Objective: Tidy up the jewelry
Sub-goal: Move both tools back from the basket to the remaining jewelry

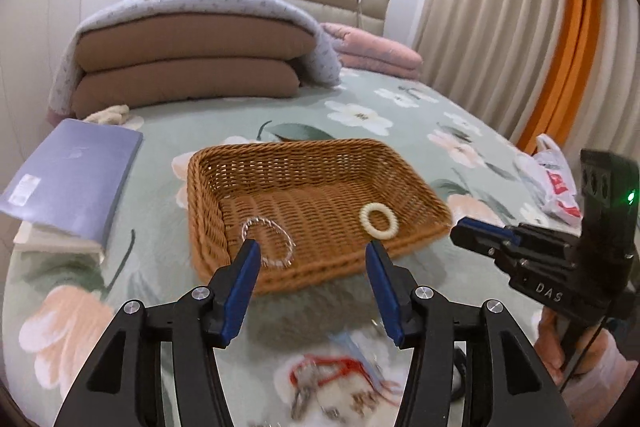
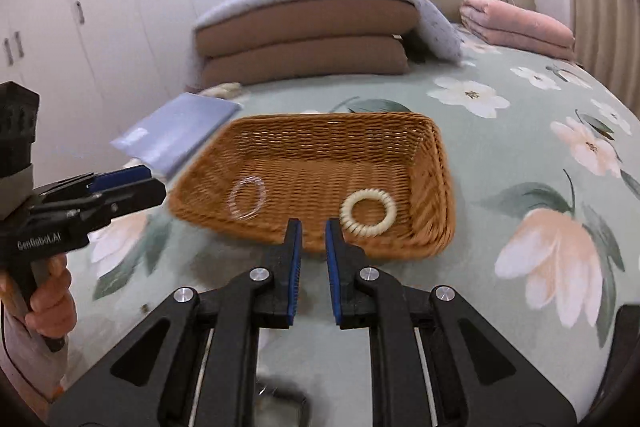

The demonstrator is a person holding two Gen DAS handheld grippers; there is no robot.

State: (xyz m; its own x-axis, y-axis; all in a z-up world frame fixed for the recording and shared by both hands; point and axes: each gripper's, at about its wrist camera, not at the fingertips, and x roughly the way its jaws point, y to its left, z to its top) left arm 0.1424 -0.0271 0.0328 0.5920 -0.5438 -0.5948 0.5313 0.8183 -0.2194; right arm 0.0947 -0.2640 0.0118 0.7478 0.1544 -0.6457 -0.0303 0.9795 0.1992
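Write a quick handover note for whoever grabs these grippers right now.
Left hand-held gripper: open, empty.
Right hand-held gripper: nearly shut, empty.
Both sit at the near edge of the wicker basket.
Done: clear bracelet and cream ring bracelet lie in the basket.
Left: a blurred pile of jewelry with a red cord waits on the bedspread nearer than the basket.

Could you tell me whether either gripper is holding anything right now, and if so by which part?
Nothing is held. The left gripper is open and empty; the right gripper is nearly shut on nothing. Both bracelets lie in the basket.
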